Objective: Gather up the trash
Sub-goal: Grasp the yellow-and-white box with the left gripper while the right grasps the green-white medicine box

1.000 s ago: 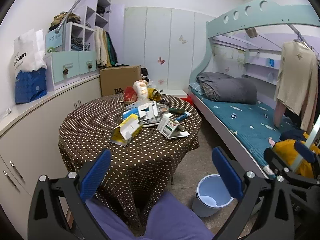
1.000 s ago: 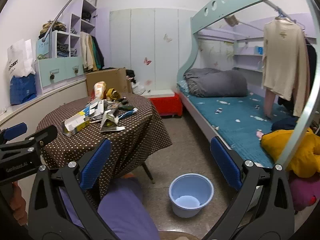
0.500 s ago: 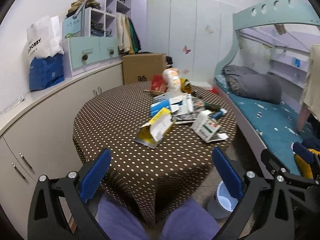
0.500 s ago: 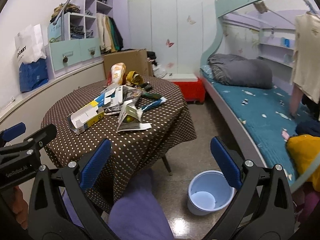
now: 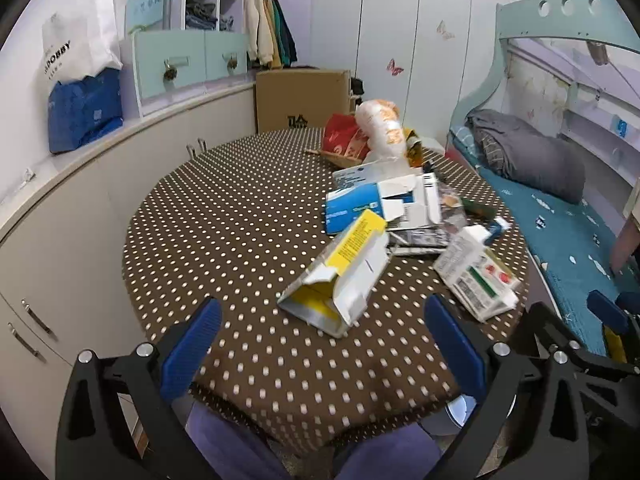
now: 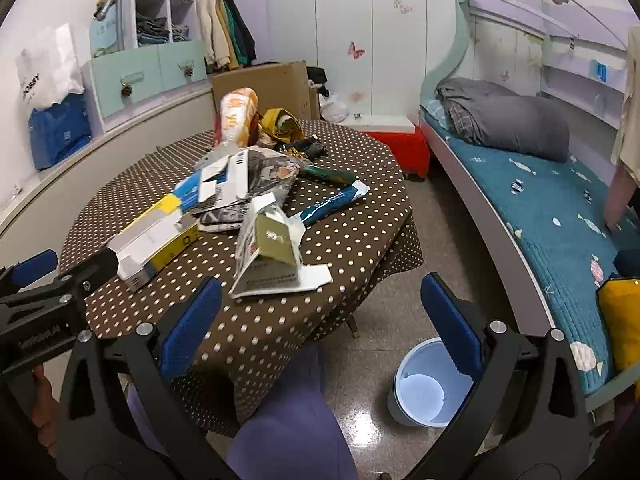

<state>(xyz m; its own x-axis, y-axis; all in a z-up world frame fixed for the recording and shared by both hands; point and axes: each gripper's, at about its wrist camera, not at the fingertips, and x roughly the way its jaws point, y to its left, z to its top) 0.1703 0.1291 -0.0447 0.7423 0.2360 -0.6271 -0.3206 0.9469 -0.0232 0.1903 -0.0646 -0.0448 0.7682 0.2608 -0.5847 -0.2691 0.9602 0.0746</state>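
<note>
Left claw (image 5: 320, 344): wide open, empty, before the yellow box (image 5: 340, 276).
Right claw (image 6: 316, 320): open, empty.
Advice: grip the box's long sides, then carry to bin (image 6: 424, 392) beside counter (image 5: 224, 216).

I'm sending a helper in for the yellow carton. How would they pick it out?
On the round table with the dotted brown cloth, look at the litter pile's near edge. The yellow and white carton lies flat there, its torn-open end toward the left gripper. It alone has a yellow stripe; the blue box lies behind it.
</note>
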